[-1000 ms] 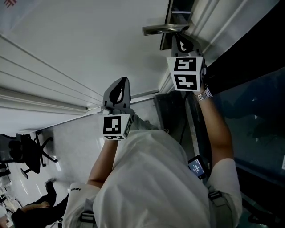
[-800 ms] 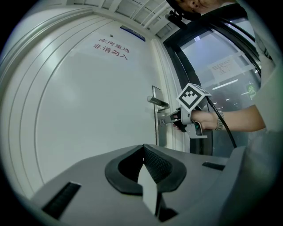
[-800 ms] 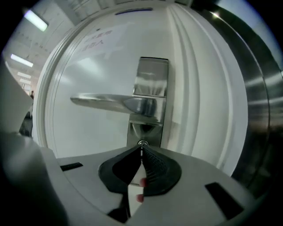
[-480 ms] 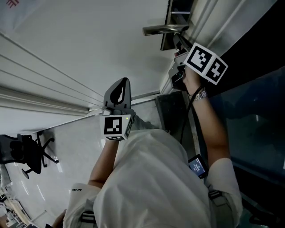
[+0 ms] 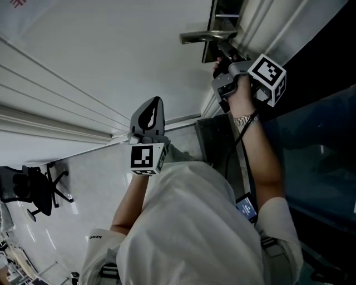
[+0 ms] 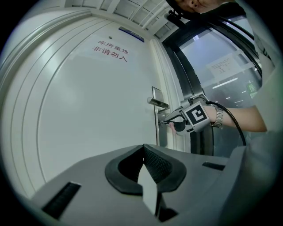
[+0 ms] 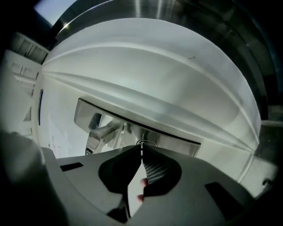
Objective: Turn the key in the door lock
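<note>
A wide white door (image 5: 100, 50) with shallow moulded panels fills most of the scene. High on its smooth painted face is a sign (image 6: 109, 50) in red characters, and a small blue plate (image 6: 131, 34) sits above that. At the door's edge a long metal plate (image 7: 177, 142) holds a lever handle (image 5: 203, 37) and, just beside it, the round lock (image 7: 142, 142). The right tool (image 5: 220, 60) points level at that lock with its jaws pressed together on the key (image 7: 141, 150). Only a thin bright edge of the key shows between the tips, right at the lock's face. The left tool (image 5: 151, 107) is held well apart from the lock, in front of the bare door panel, its jaws closed on each other with nothing between them. Beside the door stand a dark frame and a tall glass panel (image 5: 317, 145) with dim reflections on it. The floor (image 5: 83, 167) is pale and glossy, streaked with light, and a black office chair (image 5: 33, 192) stands on it well away from the door. A ceiling (image 6: 132, 9) of grid panels shows above the door. The person wears a wristwatch (image 5: 245, 119) on the right wrist, and a black cable (image 5: 239, 147) runs from the right tool along the forearm
</note>
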`<control>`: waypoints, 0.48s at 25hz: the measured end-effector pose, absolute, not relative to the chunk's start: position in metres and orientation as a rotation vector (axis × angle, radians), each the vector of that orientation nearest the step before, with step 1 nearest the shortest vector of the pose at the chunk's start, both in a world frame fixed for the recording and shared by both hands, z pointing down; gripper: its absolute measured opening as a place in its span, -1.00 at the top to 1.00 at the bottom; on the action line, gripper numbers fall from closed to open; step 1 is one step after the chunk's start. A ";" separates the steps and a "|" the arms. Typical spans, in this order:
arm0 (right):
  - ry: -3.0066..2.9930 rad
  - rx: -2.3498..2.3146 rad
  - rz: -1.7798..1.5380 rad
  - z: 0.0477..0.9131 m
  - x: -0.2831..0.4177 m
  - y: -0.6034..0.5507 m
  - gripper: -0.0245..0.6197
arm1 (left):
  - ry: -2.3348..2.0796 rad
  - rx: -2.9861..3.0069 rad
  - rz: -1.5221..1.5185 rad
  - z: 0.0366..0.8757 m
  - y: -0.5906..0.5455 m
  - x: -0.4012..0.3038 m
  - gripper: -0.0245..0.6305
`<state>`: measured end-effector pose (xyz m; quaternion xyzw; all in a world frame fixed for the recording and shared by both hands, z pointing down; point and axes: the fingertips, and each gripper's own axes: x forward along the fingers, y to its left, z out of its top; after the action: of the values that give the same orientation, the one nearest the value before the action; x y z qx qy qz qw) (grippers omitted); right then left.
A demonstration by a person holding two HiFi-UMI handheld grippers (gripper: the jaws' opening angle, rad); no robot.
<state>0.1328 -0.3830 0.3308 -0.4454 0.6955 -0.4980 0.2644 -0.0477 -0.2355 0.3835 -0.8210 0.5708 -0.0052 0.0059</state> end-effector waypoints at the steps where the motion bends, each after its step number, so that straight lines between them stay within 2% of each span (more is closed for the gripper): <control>1: 1.819 -1.169 -1.386 0.333 0.134 -0.384 0.89 | 1.786 -2.569 -0.016 0.384 -0.236 -0.047 0.90; 6: 1.785 -1.214 -1.385 0.335 0.136 -0.386 0.86 | 1.800 -2.555 -0.026 0.386 -0.235 -0.047 0.90; 9: 2.040 -1.319 -1.160 0.322 0.133 -0.384 0.55 | 1.820 -2.543 -0.031 0.387 -0.235 -0.052 0.90; 12: 2.291 -1.533 -0.830 0.312 0.136 -0.379 0.44 | 1.836 -2.532 -0.034 0.387 -0.236 -0.056 0.90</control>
<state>0.1355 -0.3786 0.3115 -0.5280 0.7889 -0.2858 0.1310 -0.0564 -0.2363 0.3867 -0.8096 0.5868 -0.0108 0.0068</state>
